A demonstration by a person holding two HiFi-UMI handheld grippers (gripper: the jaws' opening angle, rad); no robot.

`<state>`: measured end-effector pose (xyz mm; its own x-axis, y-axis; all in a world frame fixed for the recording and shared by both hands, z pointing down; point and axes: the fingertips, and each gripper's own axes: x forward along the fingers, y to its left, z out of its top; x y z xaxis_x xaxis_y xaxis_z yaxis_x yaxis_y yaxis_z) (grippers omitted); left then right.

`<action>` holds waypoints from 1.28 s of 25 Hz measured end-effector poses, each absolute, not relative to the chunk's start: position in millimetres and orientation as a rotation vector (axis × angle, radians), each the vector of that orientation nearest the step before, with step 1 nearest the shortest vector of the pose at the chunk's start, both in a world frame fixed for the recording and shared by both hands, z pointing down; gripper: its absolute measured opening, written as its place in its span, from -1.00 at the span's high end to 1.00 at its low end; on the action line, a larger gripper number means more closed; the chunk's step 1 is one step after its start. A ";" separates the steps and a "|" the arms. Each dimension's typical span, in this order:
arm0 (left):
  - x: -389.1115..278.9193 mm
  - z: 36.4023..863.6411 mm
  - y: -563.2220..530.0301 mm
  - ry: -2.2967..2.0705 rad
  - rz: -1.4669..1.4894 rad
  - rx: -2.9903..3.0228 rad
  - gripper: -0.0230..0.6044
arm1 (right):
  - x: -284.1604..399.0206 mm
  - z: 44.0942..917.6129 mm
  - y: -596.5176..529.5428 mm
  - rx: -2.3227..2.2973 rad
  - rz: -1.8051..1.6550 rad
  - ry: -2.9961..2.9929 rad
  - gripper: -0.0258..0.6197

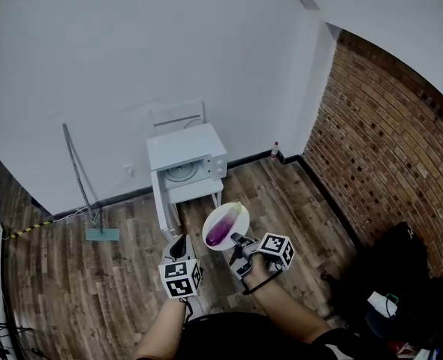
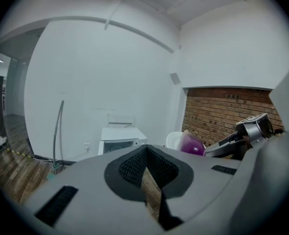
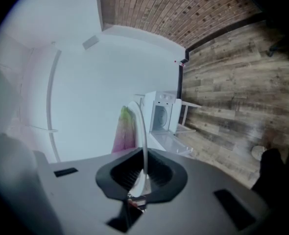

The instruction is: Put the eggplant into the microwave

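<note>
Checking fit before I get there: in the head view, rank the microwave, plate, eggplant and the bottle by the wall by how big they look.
1. microwave, largest even though it is farther off.
2. plate.
3. eggplant, lying within the plate.
4. bottle, which looks smallest, but it is far from the camera, so its place below the eggplant is unsure.

Floor [image 1: 94, 291]: brown wood-look planks, visible grain, slight sheen. Red brick wall [image 1: 387, 156]: rough, matt, pale mortar joints. White painted wall [image 1: 131, 51]: smooth, matt. White box-shaped microwave [image 1: 185, 154]: smooth casing, satin finish. Small white table [image 1: 195, 193] beneath it: smooth, even surface; painted or laminated cannot be told. Round white plate [image 1: 234, 232]: hard, smooth, glossy, thin rim. Purple eggplant [image 1: 221, 229]: smooth, shiny skin, green at one end. Left tongs [image 2: 146, 153] and right tongs [image 3: 144, 173]: matt grey plastic bodies. Black pads [image 2: 130, 168]: finely ribbed, dull. Marker cubes [image 1: 180, 278]: matt black-and-white printed faces.
</note>
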<state>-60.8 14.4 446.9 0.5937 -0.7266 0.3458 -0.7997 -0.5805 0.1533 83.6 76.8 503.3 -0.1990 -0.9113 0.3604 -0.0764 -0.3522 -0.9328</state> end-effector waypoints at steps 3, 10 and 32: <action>-64.9 453.4 -9.2 -1.244 0.350 2.513 0.94 | 77.3 507.8 51.4 -1.396 -1.637 1.208 0.84; -68.8 468.9 -38.6 -1.253 0.358 2.474 0.94 | 70.7 520.1 9.7 -1.372 -1.691 1.225 0.84; 5.8 489.8 -216.5 -1.519 0.293 2.258 0.94 | 153.2 556.7 -219.4 -1.253 -1.918 1.487 0.84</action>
